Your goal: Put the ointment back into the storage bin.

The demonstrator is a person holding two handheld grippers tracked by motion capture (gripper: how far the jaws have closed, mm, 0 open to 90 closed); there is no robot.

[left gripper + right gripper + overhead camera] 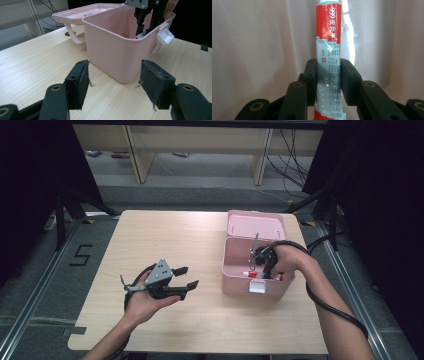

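On one wooden table [200, 235], one pink box [235, 270] holds right gripper [328, 82] clenching one tube [328, 37]; left gripper [186, 277] gapes.

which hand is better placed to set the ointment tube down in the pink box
Right. The right gripper is already down inside the pink box, its jaws closed on the red and white tube. The left gripper sits open over the table, apart from the box.

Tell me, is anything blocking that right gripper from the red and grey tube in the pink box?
Nothing visible. The right gripper is down inside the open box, and its pads already sit against the tube.
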